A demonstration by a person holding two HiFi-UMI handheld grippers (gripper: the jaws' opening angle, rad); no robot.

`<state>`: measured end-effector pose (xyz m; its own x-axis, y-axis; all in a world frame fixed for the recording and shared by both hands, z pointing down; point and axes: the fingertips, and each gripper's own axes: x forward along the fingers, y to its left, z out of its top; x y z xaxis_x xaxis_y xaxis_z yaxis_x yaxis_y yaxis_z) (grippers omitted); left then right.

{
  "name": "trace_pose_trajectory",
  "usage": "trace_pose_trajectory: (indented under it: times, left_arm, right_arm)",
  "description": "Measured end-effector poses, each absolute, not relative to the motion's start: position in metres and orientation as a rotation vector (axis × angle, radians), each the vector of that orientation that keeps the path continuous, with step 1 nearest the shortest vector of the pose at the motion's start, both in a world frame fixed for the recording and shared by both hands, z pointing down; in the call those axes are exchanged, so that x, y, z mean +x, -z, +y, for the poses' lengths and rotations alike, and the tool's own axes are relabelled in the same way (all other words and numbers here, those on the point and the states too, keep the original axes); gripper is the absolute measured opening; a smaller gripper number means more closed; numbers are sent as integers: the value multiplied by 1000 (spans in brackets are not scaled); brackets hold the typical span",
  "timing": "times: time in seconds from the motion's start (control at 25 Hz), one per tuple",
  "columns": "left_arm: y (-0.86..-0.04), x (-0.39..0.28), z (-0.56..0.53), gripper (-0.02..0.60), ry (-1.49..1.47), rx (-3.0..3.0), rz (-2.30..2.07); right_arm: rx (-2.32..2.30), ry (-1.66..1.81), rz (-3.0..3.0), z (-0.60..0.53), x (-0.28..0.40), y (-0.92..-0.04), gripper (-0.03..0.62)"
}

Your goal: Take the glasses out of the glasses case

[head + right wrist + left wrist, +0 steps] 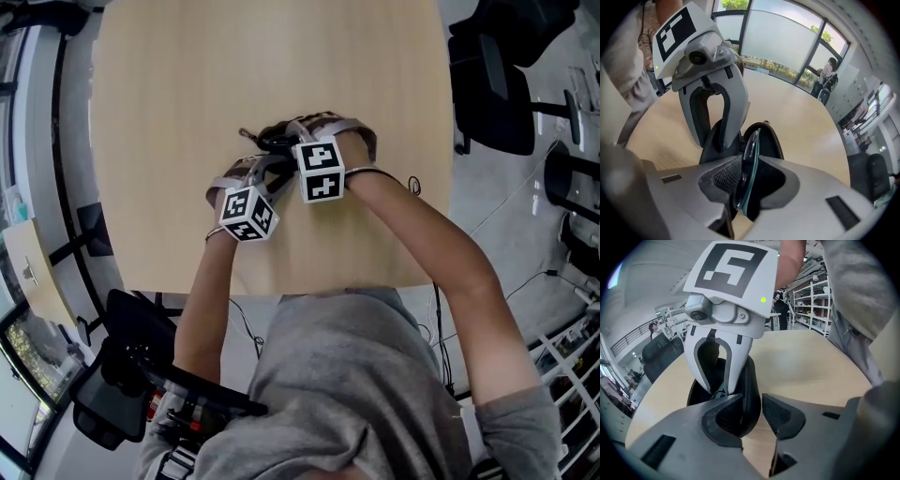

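Tabletop (187, 112): pale wood, being used as the work surface.
Glasses case (751, 373): black, lying open; one wall is being clamped by the left claw (752, 395), narrowed onto it.
Glasses (751, 140): partly inside the case, being pinched edge-on at a lens by the right claw (749, 159).
Risk: the lens may be scratched by pad pressure, or the frame snagged if the case is being let slip.

I'm in an open office-like workspace: swivel chairs (492, 94) beside my wooden table (187, 112), tall windows (783, 42), storage shelving (811, 305).
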<state>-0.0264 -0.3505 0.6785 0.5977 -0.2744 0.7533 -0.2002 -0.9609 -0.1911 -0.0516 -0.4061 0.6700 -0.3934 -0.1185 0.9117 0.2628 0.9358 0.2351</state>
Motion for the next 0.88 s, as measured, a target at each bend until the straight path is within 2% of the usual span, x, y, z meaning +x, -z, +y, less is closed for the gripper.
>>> trace_pose_trajectory:
  times: [0.56, 0.88]
  left_arm:
    - [-672, -34, -341, 129, 1314, -2710, 456]
    - [-654, -45, -331, 129, 1263, -2745, 519]
  right_arm:
    - [-90, 456, -1996, -395, -44, -643, 49]
    - [98, 421, -2053, -395, 4, -595, 49]
